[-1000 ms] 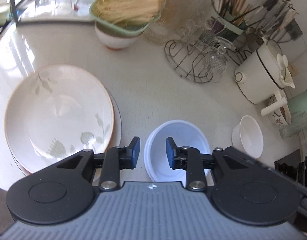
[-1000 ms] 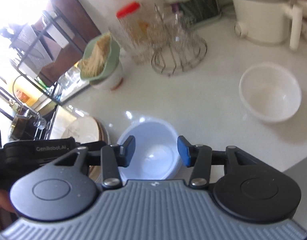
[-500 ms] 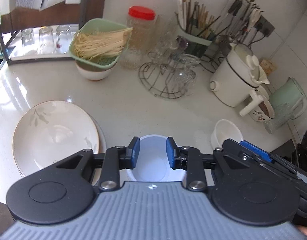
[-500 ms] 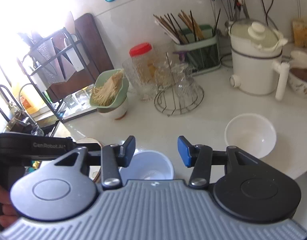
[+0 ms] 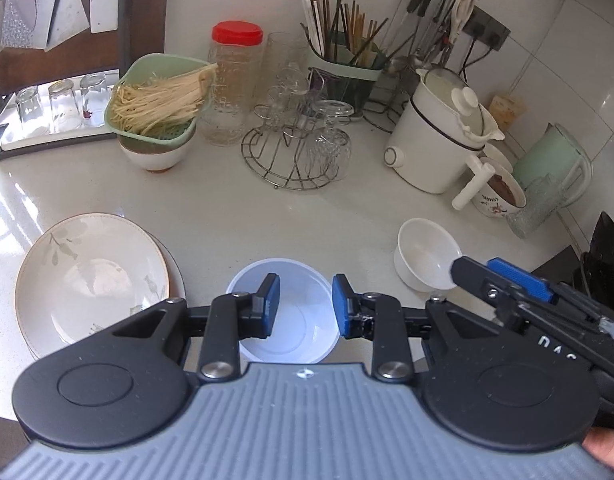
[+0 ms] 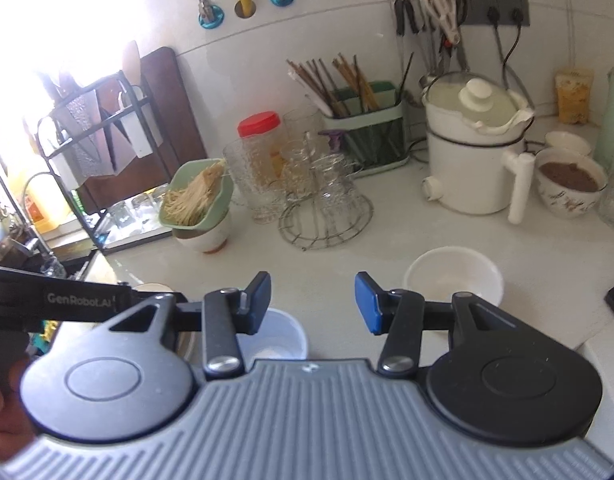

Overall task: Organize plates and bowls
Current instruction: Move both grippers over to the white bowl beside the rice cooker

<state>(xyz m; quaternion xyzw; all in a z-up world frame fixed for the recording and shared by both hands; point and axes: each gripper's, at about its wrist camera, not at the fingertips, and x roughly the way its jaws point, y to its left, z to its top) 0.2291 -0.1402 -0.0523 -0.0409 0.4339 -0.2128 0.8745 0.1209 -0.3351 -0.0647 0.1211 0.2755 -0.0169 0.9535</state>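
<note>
Your left gripper (image 5: 303,300) hangs above the pale blue bowl (image 5: 285,312) near the front edge of the counter (image 5: 235,208), its jaws parted and holding nothing; the bowl sits on the surface beneath, framed between the blue pads but, as far as the view shows, not touched by them. Your right gripper (image 6: 313,304) is also spread wide and empty, held high over the same front edge, so neither tool is committed to anything yet. The stacked plates (image 5: 91,280) lie by the front-left edge, the top one patterned with leaves and resting on a darker rim below, which suggests the plates are already gathered into one pile. The small white bowl (image 5: 425,258) stands apart toward the front right, just beside your right gripper's tip in the left view. Since the two bowls are the loose pieces, nesting the small one into the blue one, or the reverse, looks like the sensible next step; you will want a rim grip, because both are smooth and round. The bowl under the green strainer of noodles (image 5: 159,100) at the back is in use as a stand.
</note>
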